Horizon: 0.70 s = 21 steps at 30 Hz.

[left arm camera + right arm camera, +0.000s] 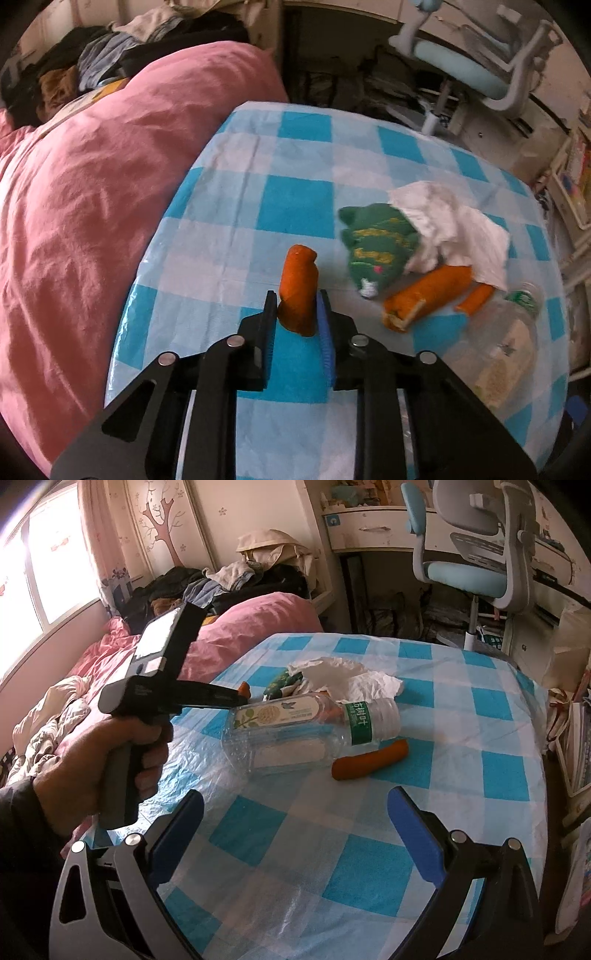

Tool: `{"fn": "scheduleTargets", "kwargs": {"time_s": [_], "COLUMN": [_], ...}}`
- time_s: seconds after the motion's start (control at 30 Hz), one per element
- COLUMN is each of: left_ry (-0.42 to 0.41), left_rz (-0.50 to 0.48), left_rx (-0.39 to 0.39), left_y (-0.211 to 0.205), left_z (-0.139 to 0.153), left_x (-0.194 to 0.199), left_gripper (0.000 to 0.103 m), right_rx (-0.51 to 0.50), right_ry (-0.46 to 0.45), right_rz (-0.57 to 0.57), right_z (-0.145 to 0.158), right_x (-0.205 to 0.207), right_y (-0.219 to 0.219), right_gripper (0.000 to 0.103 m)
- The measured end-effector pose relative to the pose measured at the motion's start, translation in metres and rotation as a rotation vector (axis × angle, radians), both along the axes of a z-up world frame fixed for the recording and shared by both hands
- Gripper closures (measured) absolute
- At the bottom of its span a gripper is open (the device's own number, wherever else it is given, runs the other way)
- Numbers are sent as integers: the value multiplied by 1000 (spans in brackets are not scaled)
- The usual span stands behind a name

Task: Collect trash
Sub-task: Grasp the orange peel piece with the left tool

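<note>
In the left wrist view my left gripper (pixel 297 295) is shut on an upright piece of orange peel (pixel 299 269), just above the checked tablecloth (pixel 295 206). To its right lie a larger orange peel (pixel 424 295), a small peel strip (pixel 476 299), a crumpled white tissue (pixel 450 221) and a clear plastic bottle (pixel 517 332). In the right wrist view my right gripper (pixel 295 803) stands open over the cloth, nothing between its fingers. Ahead of it lie the bottle (pixel 295 738) on its side and an orange peel (pixel 369 760). The tissue (pixel 343 679) is behind them. A hand holds the left gripper (pixel 242 696) at the left.
A green knitted toy (pixel 376 240) lies partly under the tissue. A pink duvet (pixel 92 206) on a bed borders the table's left edge. A blue desk chair (pixel 465 576) and a desk stand behind the table. Books and bags crowd the right side (pixel 576 738).
</note>
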<state>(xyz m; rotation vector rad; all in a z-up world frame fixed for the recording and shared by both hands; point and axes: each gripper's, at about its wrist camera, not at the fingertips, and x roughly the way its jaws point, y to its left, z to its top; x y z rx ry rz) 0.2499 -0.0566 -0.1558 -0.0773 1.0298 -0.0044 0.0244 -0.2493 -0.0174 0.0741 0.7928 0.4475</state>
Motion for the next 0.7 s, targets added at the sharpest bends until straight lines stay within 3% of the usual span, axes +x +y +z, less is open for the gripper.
{"fn": "scheduleTargets", "kwargs": {"time_s": [0.17, 0.3, 0.5, 0.7], "left_ry": [-63, -64, 9, 111], "left_rz": [-63, -124, -206, -349], "left_rx": [-89, -108, -50, -101], "left_y": [-3, -15, -43, -68], "left_z": [30, 36, 14, 6], "left_x": [-11, -15, -21, -55], "left_gripper": [85, 84, 84, 85], "right_rx": [-4, -8, -10, -10], "right_ry": [-9, -10, -17, -31], "right_rz": [3, 0, 1, -9], "right_z": [2, 2, 5, 10], "right_x": [-2, -3, -5, -8], "right_y": [0, -1, 0, -3], "right_gripper": [8, 8, 8, 8]}}
